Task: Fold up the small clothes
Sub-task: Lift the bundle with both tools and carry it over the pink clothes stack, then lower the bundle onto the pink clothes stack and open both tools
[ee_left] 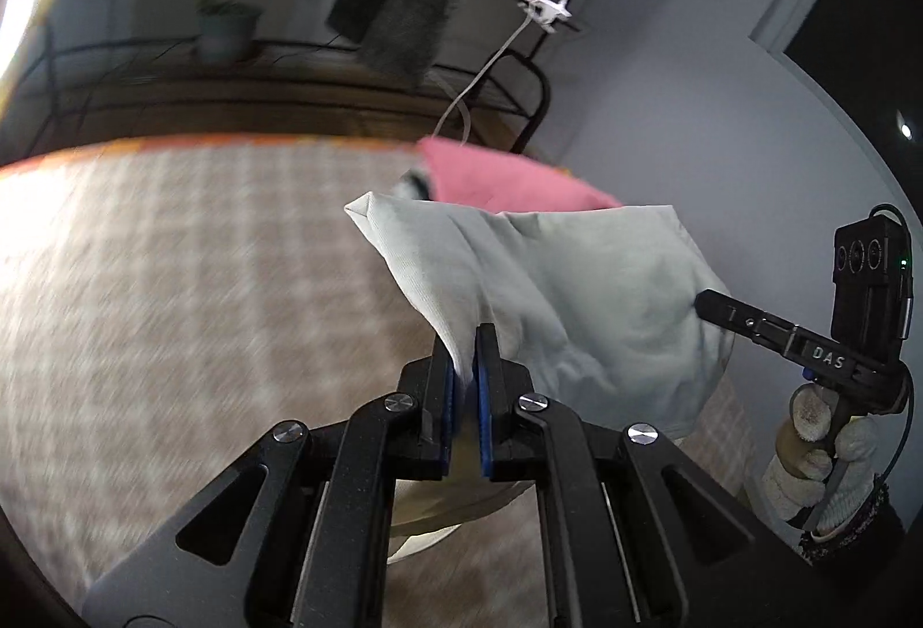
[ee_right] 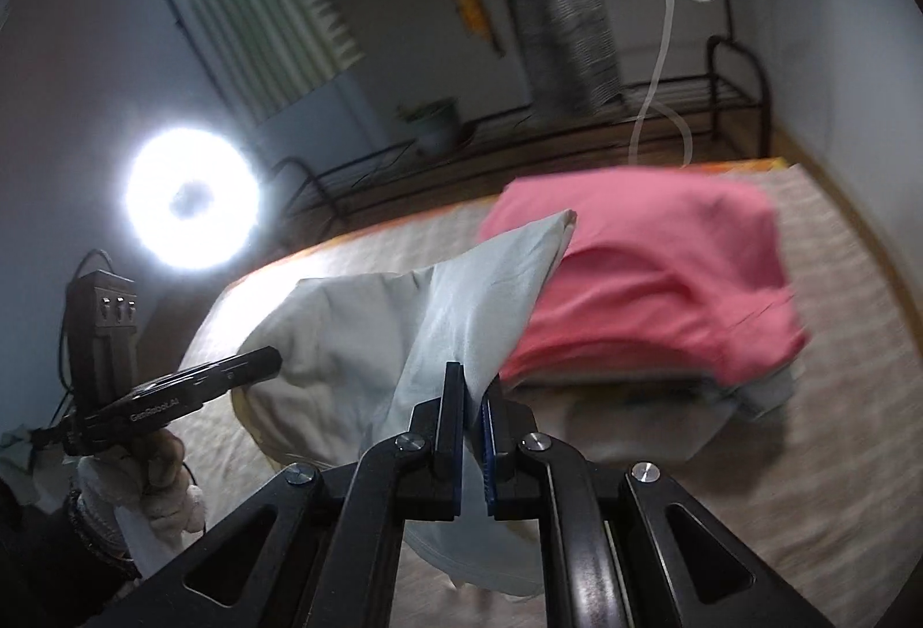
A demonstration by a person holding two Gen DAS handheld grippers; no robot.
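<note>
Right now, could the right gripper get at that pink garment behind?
Probably not as things stand. The right gripper is shut on the pale garment, so it has no free grip. The pink garment itself lies uncovered on top of its pile, just beyond.

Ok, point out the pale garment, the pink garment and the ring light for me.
pale garment [ee_left: 606, 293]: left wrist view, middle of the lifted cloth.
pink garment [ee_right: 652, 276]: right wrist view, top of the folded cloth.
ring light [ee_right: 193, 198]: right wrist view, glowing ring.
</note>
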